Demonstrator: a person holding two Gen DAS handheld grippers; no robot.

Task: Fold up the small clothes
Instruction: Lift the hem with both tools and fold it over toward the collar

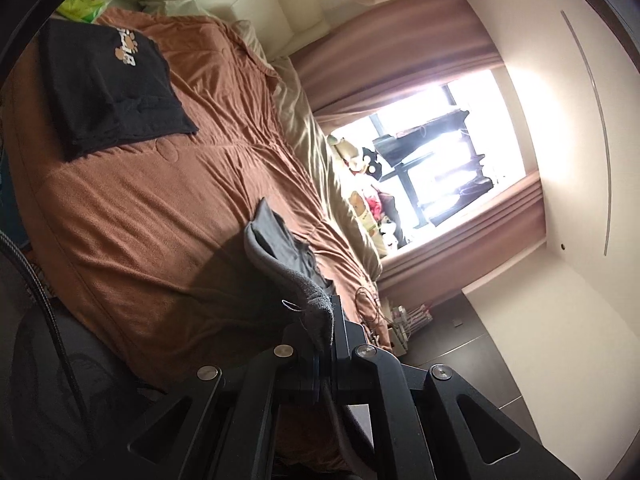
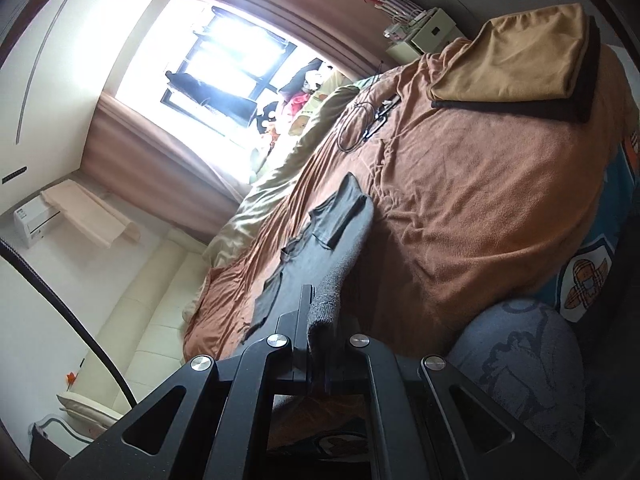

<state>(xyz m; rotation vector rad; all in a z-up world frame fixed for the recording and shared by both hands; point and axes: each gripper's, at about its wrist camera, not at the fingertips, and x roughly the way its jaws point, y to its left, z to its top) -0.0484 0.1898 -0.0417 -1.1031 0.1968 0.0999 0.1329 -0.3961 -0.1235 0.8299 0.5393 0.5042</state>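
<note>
The left tongs [image 1: 326, 320] are clenched on one ribbed edge of a small grey knitted garment [image 1: 280, 252], pinched between the black fingers with a thread loop sticking out beside them. The right tongs [image 2: 316, 320] are clenched on another edge of the same grey knitted garment [image 2: 332, 232]. In both wrist views the cloth runs straight forward from the fingertips, stretched out above the rust-brown fleece blanket [image 1: 160, 208] that covers the bed; whether its far end touches the blanket I cannot tell.

Farther off on the blanket, well apart from the garment, lies a folded black shirt with a paw-print logo [image 1: 112, 84]. The right view shows a folded tan cloth on a black one [image 2: 516, 64] near the bed's far corner, and a thin black cable loop [image 2: 356, 124]. Beyond the bed are brown curtains [image 2: 160, 152] and a bright window [image 1: 440, 152].
</note>
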